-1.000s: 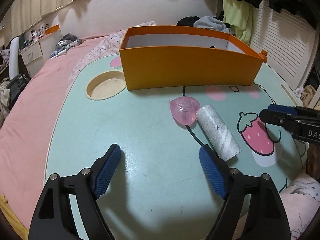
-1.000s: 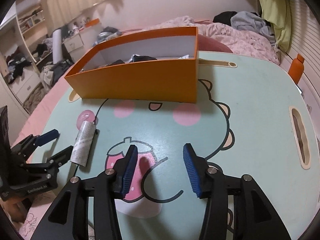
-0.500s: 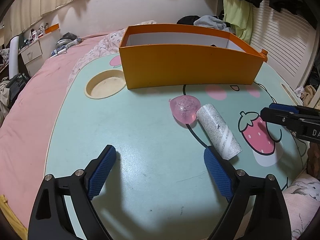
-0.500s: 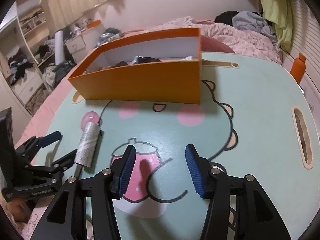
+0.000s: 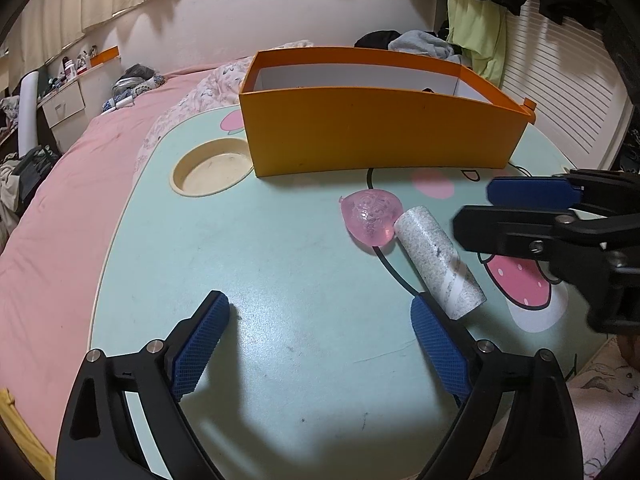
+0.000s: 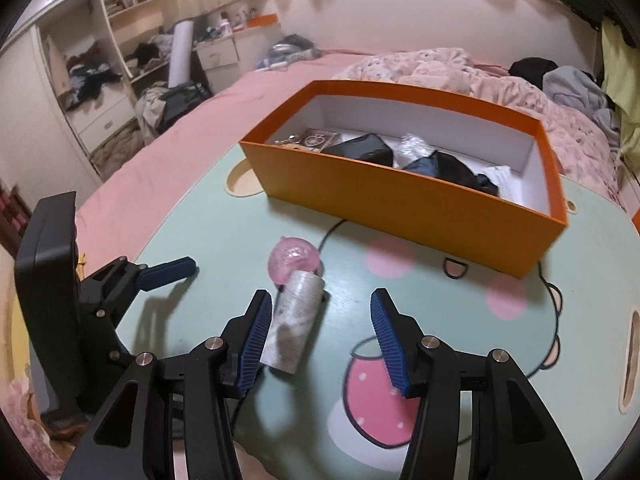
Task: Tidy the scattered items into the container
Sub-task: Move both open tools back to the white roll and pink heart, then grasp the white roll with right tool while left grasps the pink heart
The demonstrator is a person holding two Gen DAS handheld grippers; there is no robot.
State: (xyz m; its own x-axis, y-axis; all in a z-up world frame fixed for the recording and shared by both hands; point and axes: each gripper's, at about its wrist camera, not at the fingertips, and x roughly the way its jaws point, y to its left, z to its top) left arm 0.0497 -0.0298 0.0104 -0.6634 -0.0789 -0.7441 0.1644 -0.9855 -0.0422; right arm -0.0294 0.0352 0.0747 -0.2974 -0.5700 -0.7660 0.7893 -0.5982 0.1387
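Observation:
An orange box (image 5: 380,136) stands at the far side of the mint table; in the right wrist view (image 6: 404,200) it holds several dark and silvery items. A speckled white roll (image 5: 438,260) lies on the table, touching a pink heart-shaped object (image 5: 372,218). My left gripper (image 5: 320,344) is open and empty, low over the table, its right finger beside the roll's near end. My right gripper (image 6: 320,336) is open, above the roll (image 6: 294,320), its left pad close to the roll's side; the pink object (image 6: 294,264) lies just beyond.
A round cream cup recess (image 5: 210,168) sits in the table left of the box. A slot handle (image 6: 630,360) is cut near the table's right edge. A pink bed (image 5: 60,200) surrounds the table, with shelves and clutter beyond.
My right gripper has swung left across the table to above the roll and opened wider. My left gripper has drawn back slightly and opened a little wider. Roll and pink object have not moved.

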